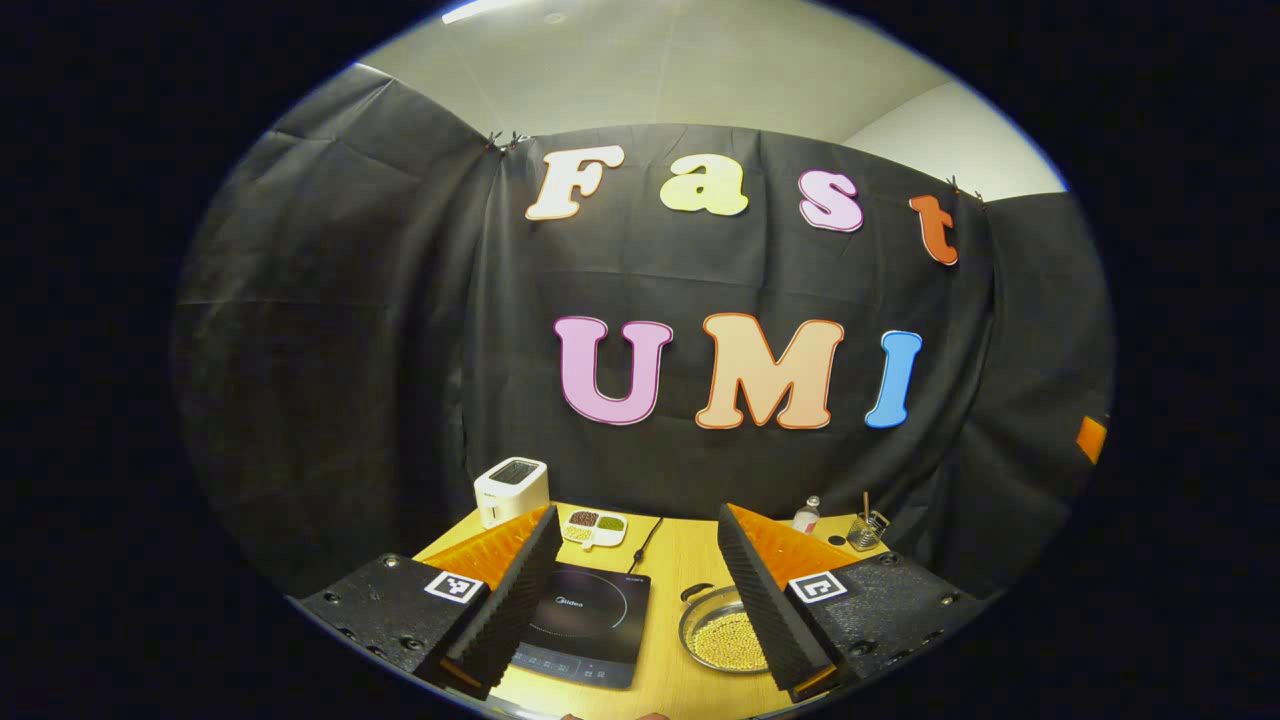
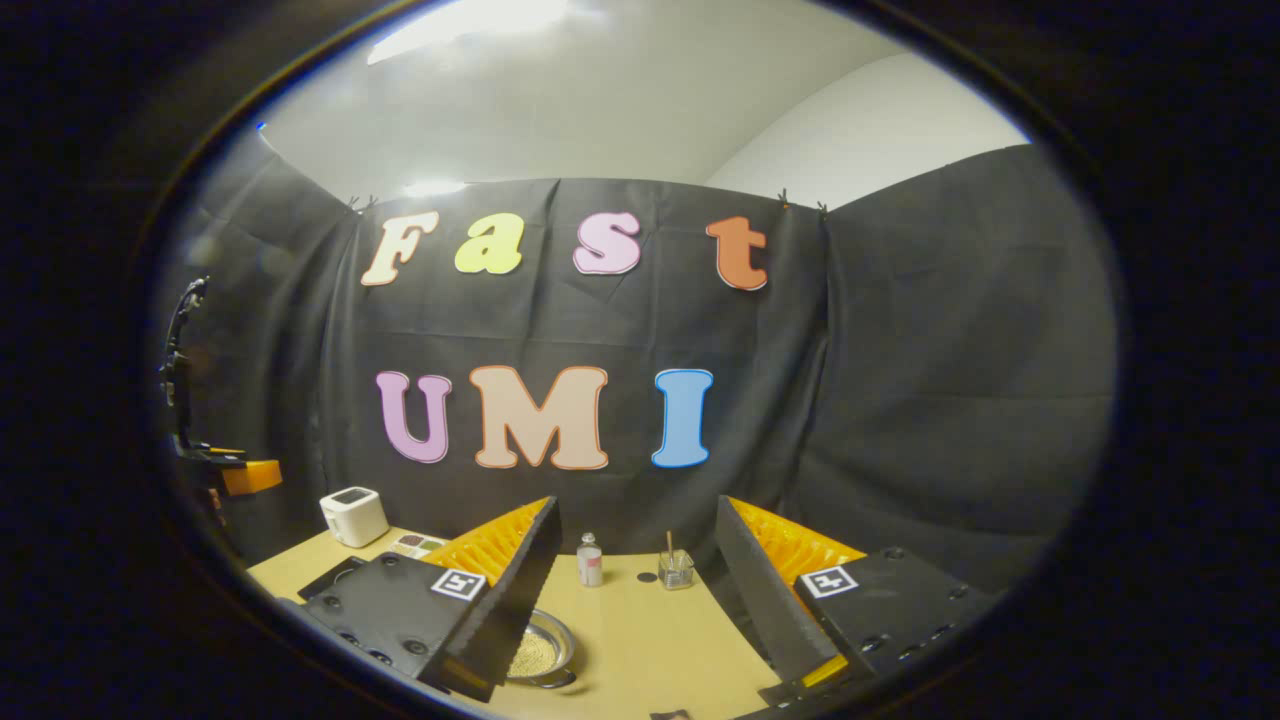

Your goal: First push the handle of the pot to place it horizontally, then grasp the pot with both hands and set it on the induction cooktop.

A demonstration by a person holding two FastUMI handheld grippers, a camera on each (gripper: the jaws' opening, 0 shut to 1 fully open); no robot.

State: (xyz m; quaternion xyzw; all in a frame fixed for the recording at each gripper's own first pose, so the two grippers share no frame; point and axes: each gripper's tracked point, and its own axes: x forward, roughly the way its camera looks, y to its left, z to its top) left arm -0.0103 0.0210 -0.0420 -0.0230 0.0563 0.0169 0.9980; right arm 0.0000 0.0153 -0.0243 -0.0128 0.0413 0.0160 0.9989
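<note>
Overhead, both tools stood wide apart, holding nothing: left tool (image 1: 637, 590), right tool (image 2: 640, 600). One pot (image 1: 722, 630) of yellow beads sat on the worktop (image 1: 675, 560) just beside one induction cooktop (image 1: 585, 622), near one toaster (image 1: 511, 491).

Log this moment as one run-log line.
pot: on table, beside cooktop | left tongs: open, raised | right tongs: open, raised | pot ungrasped

A wooden table (image 1: 675, 570) holds an induction cooktop (image 1: 585, 620), bean-filled pot (image 1: 722, 630), toaster (image 1: 511, 490), divided dish (image 1: 594, 527), bottle (image 1: 806, 516) and glass (image 1: 865, 530).
</note>
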